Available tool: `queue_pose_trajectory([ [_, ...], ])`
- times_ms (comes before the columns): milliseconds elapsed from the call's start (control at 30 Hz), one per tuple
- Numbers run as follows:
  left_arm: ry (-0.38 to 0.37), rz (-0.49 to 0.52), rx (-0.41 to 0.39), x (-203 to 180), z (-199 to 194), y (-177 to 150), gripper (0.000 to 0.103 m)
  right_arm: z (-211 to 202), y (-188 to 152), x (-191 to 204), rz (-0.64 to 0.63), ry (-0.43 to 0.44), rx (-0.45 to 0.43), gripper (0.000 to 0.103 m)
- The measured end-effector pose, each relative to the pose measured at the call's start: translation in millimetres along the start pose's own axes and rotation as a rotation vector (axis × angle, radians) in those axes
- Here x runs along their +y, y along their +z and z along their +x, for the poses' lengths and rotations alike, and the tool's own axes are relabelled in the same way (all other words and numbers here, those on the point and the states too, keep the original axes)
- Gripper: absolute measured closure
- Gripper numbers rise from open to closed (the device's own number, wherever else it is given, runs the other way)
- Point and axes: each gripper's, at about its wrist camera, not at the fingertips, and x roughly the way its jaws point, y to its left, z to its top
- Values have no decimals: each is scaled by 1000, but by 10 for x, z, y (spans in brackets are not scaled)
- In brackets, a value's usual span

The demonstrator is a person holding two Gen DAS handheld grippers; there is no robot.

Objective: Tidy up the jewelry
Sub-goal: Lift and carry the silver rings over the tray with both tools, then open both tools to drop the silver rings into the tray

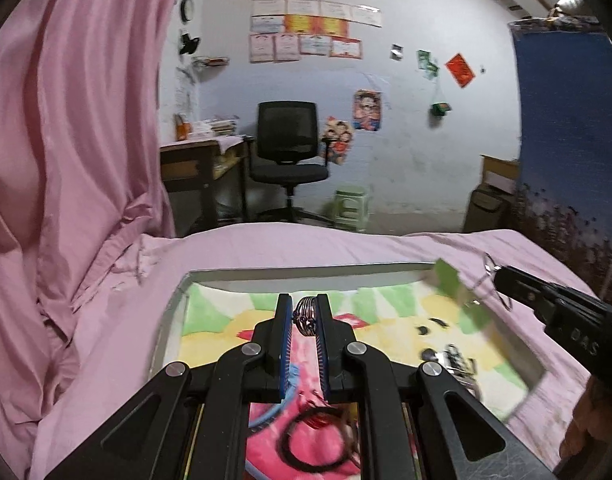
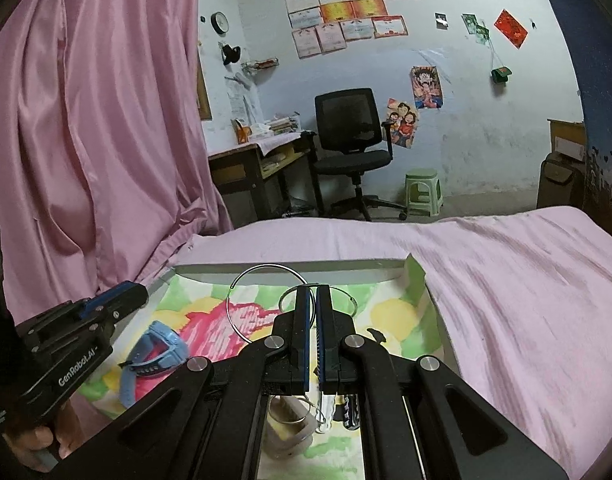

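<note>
Two handheld grippers work above one shallow tray [image 1: 174,304] lined with a bright cartoon-print cloth, set on a pink bedsheet [image 2: 506,280]. The left gripper [image 1: 304,316] is closed nearly all the way on a single silver ring [image 1: 306,314], a stack of several thin bands with small dark beads, pinched upright between its blue-edged fingers, its opening facing along them. The right gripper [image 2: 311,308] has its fingers drawn almost together on two thin silver wire hoops [image 2: 262,300], one large to its left and one smaller behind the tips; both stand roughly upright, their flat faces toward the camera. Below and left of the right gripper lies one blue watch [image 2: 154,356], its strap running toward the near left. Beneath the left gripper sits one dark bangle [image 1: 318,440], blurred.
</note>
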Motion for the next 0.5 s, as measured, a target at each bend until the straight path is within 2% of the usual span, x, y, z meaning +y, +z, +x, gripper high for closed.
queue_pose_trajectory([
  [133, 44, -24, 65, 49, 169, -27, 92, 188, -111, 9, 6, -4, 73, 100],
  [300, 58, -34, 232, 82, 431, -80, 91, 384, -287, -17, 9, -21, 179, 100],
  [500, 55, -14, 254, 39, 452, -96, 91, 429, -360, -78, 23, -26, 227, 100],
])
